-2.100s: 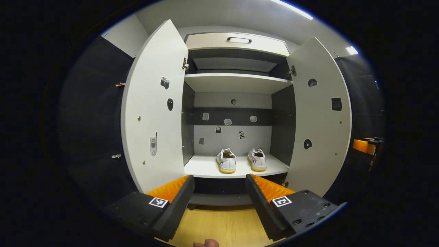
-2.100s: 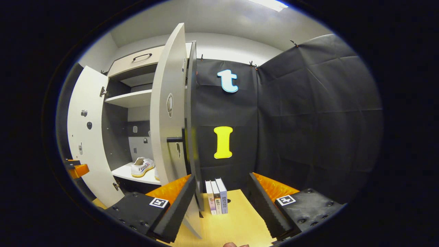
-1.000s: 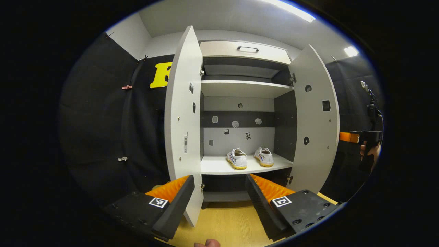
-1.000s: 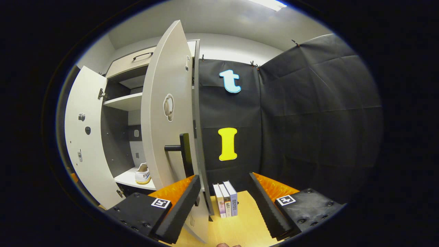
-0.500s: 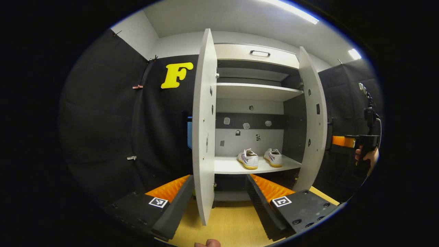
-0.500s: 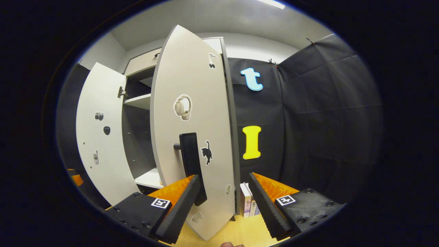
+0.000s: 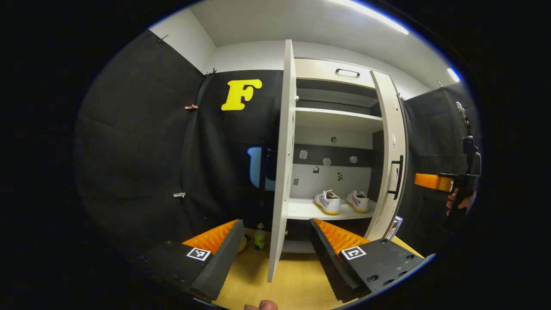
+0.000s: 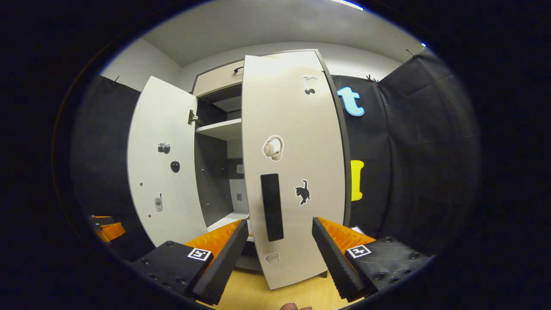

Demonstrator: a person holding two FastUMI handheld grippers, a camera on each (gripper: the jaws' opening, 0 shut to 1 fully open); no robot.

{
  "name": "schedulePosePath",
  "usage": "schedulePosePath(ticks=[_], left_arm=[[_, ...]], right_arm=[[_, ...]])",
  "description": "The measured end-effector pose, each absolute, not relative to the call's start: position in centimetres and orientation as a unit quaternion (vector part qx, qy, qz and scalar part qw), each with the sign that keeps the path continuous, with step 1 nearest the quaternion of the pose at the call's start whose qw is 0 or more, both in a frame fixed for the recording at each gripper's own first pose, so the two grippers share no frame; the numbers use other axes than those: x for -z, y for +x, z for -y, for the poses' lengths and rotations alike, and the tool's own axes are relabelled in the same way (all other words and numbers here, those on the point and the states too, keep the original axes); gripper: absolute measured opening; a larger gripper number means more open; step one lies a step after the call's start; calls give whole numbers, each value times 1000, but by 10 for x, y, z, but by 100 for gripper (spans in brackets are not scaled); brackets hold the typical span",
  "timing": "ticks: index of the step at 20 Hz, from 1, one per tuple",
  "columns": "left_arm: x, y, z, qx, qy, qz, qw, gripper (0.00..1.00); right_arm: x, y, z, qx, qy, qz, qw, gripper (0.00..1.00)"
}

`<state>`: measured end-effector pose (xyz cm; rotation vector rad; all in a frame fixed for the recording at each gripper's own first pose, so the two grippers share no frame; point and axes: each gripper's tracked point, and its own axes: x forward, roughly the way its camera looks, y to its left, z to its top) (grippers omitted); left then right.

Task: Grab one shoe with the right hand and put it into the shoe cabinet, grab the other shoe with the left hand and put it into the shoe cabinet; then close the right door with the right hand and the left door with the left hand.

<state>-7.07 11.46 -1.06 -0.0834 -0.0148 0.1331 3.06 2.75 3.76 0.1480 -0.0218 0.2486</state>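
Shoes (image 7: pixel 340 202) side by side on lower shelf (image 7: pixel 301 211) of shoe cabinet (image 7: pixel 333 129), toward its right edge. Right door (image 8: pixel 297 172) partly swung in, handle (image 8: pixel 272 206) facing right gripper (image 8: pixel 280 243) (wide open, empty). Best pressed flat near handle edge, steadily. Left gripper (image 7: pixel 275 241) likewise wide open, empty, astride left door (image 7: pixel 282 163) edge.

The shoe cabinet (image 7: pixel 340 118), ahead of the left gripper (image 7: pixel 275 245), has smooth matt panel doors, and the right door (image 8: pixel 297 172) ahead of the right gripper (image 8: pixel 280 247) carries a matt dark handle (image 8: pixel 272 206). The shoes (image 7: pixel 327 202) look like cloth with rubbery soles. Below the fingers the floor (image 7: pixel 292 280) shows a light wood grain.
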Motion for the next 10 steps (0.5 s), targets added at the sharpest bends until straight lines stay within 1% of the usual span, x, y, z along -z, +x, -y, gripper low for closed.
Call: schedulePosePath(ticks=[6, 10], left_arm=[[-5, -58, -155, -89, -42, 16, 995, 94], [-12, -33, -182, -97, -34, 11, 995, 94]], right_arm=[[-24, 10, -36, -135, 61, -3, 989, 98], [-14, 3, -25, -123, 59, -14, 991, 98]])
